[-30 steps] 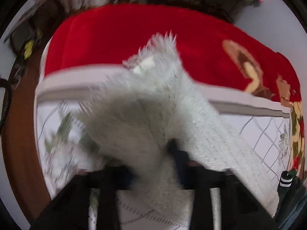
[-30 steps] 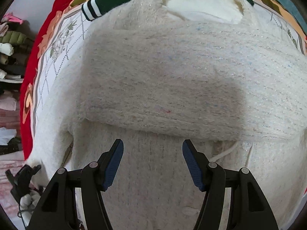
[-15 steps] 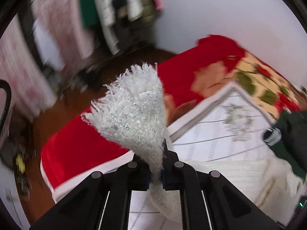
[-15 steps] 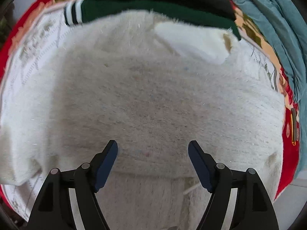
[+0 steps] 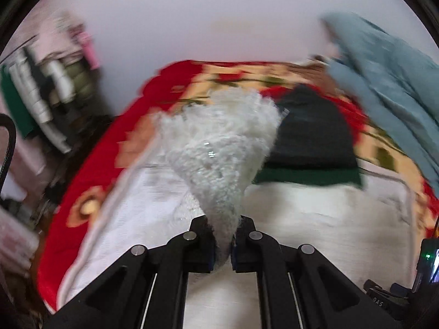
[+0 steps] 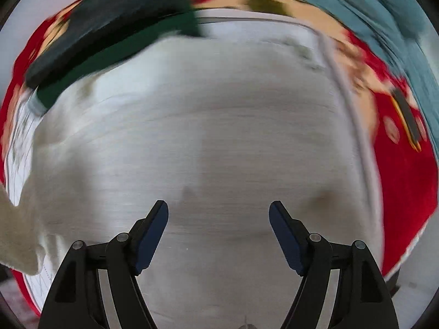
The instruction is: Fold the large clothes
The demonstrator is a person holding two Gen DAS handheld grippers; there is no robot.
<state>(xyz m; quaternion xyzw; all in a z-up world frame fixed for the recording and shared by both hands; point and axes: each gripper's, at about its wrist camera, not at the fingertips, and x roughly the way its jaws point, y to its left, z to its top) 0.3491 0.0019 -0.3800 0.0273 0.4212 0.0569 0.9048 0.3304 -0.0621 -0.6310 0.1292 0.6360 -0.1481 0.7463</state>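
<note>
A fuzzy white knit sweater (image 6: 214, 142) lies spread on the bed and fills most of the right wrist view, blurred. My left gripper (image 5: 222, 242) is shut on a fluffy end of that white sweater (image 5: 219, 148), which fans upward above the fingers over the bed. The sweater's body (image 5: 323, 219) lies to the right below it. My right gripper (image 6: 218, 219) is open and empty, hovering just above the sweater's middle.
A dark green and black garment (image 5: 310, 148) lies beyond the sweater and shows in the right wrist view (image 6: 115, 33). A teal blanket (image 5: 384, 82) is piled at the right. The bed has a red floral cover (image 5: 90, 181). Stacked clothes (image 5: 46, 87) stand left.
My left gripper has swung right with the sweater end, from facing the floor and clothes rack to facing the bed's far side. My right gripper has shifted over the sweater, still open.
</note>
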